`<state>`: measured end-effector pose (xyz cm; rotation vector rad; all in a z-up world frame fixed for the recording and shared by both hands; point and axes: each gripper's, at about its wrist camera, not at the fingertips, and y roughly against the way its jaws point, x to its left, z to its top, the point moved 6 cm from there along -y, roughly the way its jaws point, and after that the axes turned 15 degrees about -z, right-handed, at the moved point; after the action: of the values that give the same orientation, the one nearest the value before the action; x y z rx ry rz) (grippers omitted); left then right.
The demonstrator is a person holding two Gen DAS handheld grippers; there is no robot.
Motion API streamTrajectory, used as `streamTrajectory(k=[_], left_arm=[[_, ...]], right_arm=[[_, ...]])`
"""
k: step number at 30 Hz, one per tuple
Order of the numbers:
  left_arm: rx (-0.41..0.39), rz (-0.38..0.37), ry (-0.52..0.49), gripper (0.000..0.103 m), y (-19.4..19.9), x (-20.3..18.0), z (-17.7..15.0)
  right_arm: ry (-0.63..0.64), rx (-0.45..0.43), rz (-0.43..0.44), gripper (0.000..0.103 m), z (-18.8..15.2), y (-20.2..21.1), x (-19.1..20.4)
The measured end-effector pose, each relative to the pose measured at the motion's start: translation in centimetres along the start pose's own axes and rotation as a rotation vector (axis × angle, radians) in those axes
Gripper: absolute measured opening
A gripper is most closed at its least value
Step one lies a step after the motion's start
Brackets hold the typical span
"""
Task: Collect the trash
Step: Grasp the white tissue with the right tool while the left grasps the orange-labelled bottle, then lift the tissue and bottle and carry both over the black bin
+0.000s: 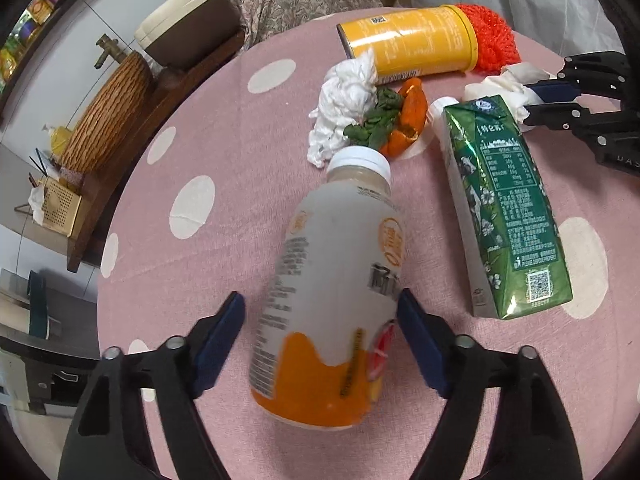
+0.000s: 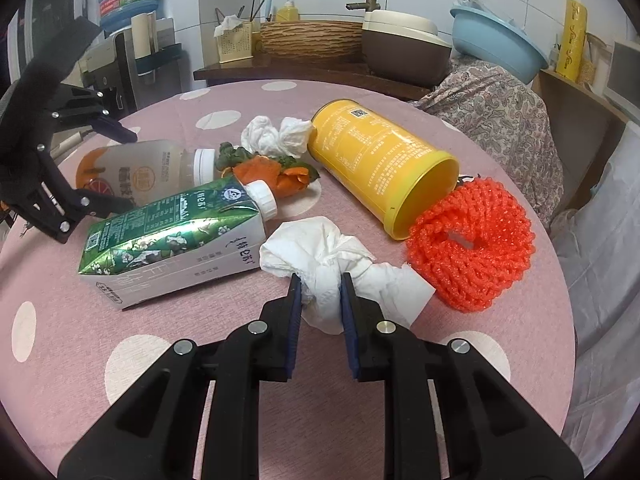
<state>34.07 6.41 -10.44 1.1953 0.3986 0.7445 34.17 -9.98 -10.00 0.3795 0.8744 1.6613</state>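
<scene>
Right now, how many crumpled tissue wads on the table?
2. One tissue wad sits pinched in the right gripper, between the milk carton and the orange mesh. The other wad lies beside the yellow can's closed end. More could be hidden behind the can.

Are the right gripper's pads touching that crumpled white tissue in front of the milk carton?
Touching. The right wrist view shows the right gripper with both blue pads pressed into the crumpled white tissue, pinching it at its middle.

Left gripper (image 1: 320, 310): jaws astride bottle; right pad at label, left pad apart.
Bottle (image 1: 332, 292): lying, white cap away from camera.
Carton (image 1: 504, 208): lying right of bottle.
Right gripper (image 1: 528, 102): clamped on tissue (image 1: 500, 84).
Can (image 1: 412, 42): lying, far side.
</scene>
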Motion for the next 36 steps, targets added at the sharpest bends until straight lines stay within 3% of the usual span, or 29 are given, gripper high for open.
streamTrajectory(k=[3, 11, 23, 28, 36], left_arm=[[-0.015, 0.012, -0.011, 0.062, 0.0, -0.2, -0.2], [-0.085, 0.004, 0.042, 0.061, 1.0, -0.9, -2.0], [-0.325, -0.014, 0.186, 0.061, 5.2, -3.4, -7.9], [-0.399, -0.019, 0.242, 0.061, 6.9, -4.1, -9.2], [-0.512, 0.004, 0.238, 0.061, 10.6, -5.6, -9.0]], right_arm=[[0.005, -0.007, 0.009, 0.020, -0.1, 0.4, 0.3], [0.000, -0.027, 0.024, 0.019, -0.4, 1.9, 0.6], [-0.004, -0.087, 0.044, 0.019, -1.6, 5.4, 1.4], [-0.021, -0.107, 0.061, 0.018, -2.2, 6.7, 1.4], [-0.039, -0.143, 0.081, 0.018, -3.0, 8.8, 1.3]])
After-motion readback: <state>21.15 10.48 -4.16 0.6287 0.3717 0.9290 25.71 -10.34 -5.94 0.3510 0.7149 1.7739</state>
